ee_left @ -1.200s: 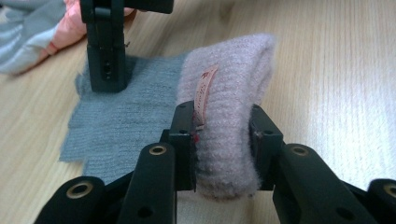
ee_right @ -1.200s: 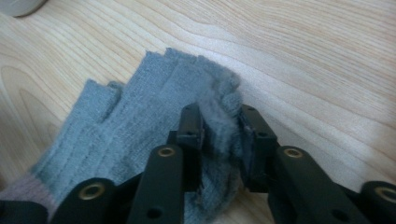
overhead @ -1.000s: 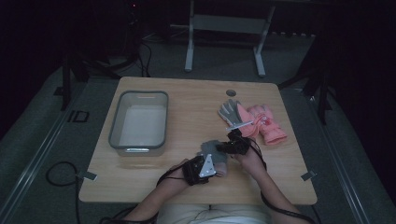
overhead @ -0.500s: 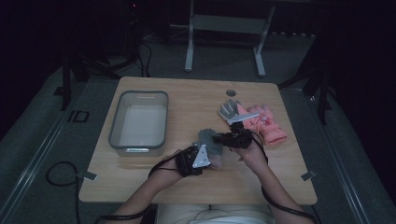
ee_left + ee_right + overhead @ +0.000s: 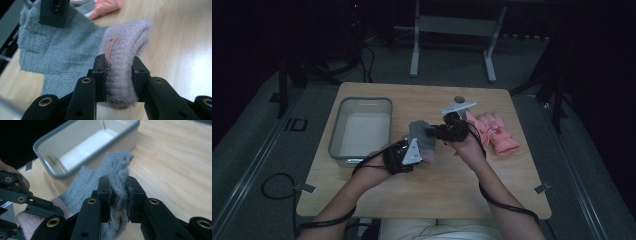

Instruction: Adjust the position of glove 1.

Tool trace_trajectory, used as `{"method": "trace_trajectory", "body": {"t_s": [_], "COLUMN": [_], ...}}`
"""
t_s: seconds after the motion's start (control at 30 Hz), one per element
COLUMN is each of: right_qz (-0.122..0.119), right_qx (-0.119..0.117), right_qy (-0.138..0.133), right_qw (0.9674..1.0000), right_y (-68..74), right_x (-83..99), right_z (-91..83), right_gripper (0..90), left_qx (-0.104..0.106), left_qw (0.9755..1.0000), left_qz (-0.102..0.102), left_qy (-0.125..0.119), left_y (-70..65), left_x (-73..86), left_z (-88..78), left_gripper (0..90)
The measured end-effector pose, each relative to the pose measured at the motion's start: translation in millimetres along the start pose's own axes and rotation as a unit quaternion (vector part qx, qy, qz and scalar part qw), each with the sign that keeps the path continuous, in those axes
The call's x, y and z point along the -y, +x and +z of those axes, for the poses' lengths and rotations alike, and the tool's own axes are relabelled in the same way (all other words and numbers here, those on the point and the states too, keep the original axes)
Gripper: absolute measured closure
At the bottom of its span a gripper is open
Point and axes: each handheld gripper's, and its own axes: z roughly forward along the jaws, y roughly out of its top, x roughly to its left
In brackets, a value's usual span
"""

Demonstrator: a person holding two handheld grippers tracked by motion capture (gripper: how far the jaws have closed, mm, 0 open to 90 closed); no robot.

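A grey knitted glove with a pale pink cuff hangs above the table's middle, held between both grippers. My left gripper is shut on the pink cuff, which carries a small tan label. My right gripper is shut on the glove's grey finger end. In the left gripper view the grey glove spreads to the upper left, with the other gripper's jaw clamped on it at the top.
A grey-rimmed white bin stands on the table's left side; its rim lies just beyond the glove in the right gripper view. A pair of pink gloves lies at the right. A small dark round hole marks the table's far edge.
Both grippers have lifted and carried the grey glove leftward, away from the pink gloves toward the bin. The glove is now stretched between them.
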Motion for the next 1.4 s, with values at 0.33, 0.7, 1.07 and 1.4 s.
{"method": "trace_trajectory", "body": {"t_s": [0.33, 0.7, 1.07, 1.4], "right_qz": [-0.033, -0.038, -0.031, -0.025], "right_qx": [0.005, -0.009, -0.027, 0.006], "right_qy": [-0.002, 0.005, 0.023, 0.063], "right_qw": [0.9994, 0.9992, 0.9989, 0.9977], "right_y": [22.2, 41.1, 58.5, 49.8], "right_x": [-52.8, -86.6, -104.6, -92.4], "right_z": [29.4, 73.9, 126.4, 180.0], "right_gripper": [76.0, 76.0, 75.9, 75.8], "left_qx": [-0.029, -0.046, -0.049, -0.016], "left_qw": [0.9994, 0.9973, 0.9954, 0.9909], "left_qz": [-0.016, -0.036, -0.044, -0.040], "left_qy": [0.015, 0.044, 0.070, 0.128], "left_y": [35.0, 64.6, 80.6, 96.4], "left_x": [18.6, 55.4, 101.7, 126.8], "left_z": [-31.7, -54.3, -64.6, -26.9], "left_gripper": [70.6, 70.3, 70.2, 70.1]}}
